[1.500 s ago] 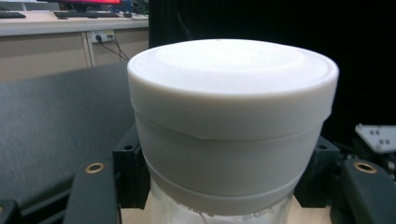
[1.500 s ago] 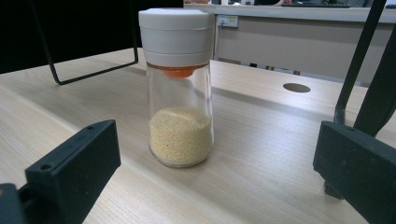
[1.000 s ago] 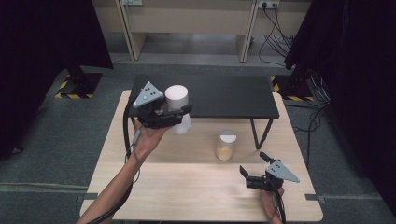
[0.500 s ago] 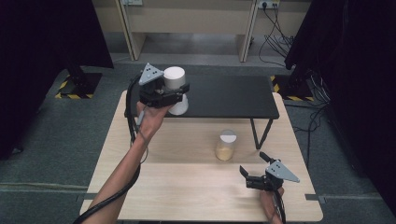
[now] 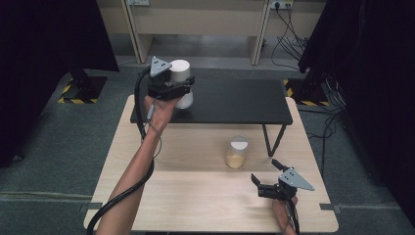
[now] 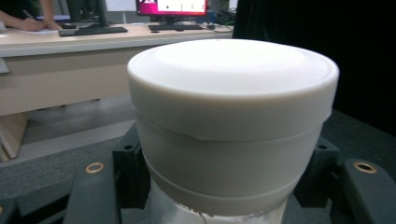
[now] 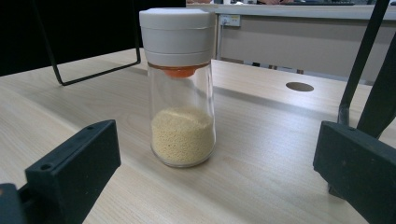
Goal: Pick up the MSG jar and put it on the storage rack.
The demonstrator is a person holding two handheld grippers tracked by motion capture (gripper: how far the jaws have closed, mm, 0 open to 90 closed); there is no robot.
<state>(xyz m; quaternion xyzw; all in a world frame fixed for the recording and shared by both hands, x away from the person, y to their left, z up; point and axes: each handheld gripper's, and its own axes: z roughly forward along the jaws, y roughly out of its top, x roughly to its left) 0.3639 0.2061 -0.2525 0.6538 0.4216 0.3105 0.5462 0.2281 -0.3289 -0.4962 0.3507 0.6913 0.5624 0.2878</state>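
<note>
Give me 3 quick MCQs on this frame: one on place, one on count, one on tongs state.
1. Where is the white-capped jar in the left tongs?
A. Over the black shelf
B. Lying on the wooden table
C. On the floor

2. How many white-capped jars are there in the high view?
A. One
B. Two
C. Four

3. How are the right tongs?
A. Shut on the grain jar
B. Open, apart from the grain jar
C. Shut on a cable

Answers:
1 A, the high view has the jar over the shelf's left end.
2 B, one is held, and one with yellow grains stands on the table.
3 B, the right gripper view has the jaws spread with the jar standing beyond them.
</note>
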